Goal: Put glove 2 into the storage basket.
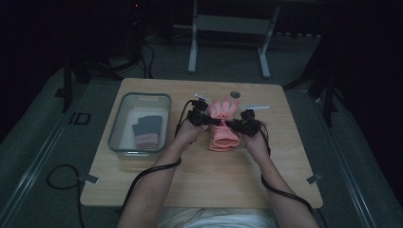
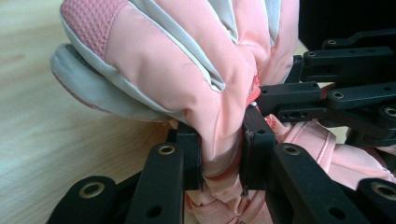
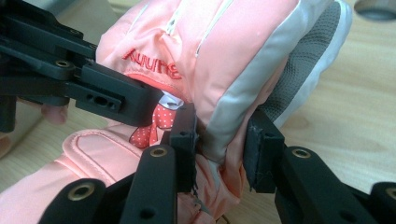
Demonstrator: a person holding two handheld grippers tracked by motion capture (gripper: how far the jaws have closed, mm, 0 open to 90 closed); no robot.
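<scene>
A pink ski glove (image 1: 223, 130) with grey trim lies at the middle of the wooden table (image 1: 199, 180), its fingers pointing away from the person. My left gripper (image 1: 209, 121) comes at it from the left, and its pads squeeze a fold of the pink glove (image 2: 187, 60) between them, so the left gripper (image 2: 222, 154) is shut on it. From the right, my right gripper (image 1: 235, 124) pinches the grey-edged side of the glove (image 3: 224, 51), both pads of the right gripper (image 3: 219, 149) pressing on the fabric. The two grippers nearly touch over the glove.
A clear plastic bin (image 1: 119, 118) stands on the left of the table with a grey and pink glove (image 1: 147, 130) in it. A round hole (image 1: 235, 94) sits near the table's far edge. Cables trail off the near edge along both forearms.
</scene>
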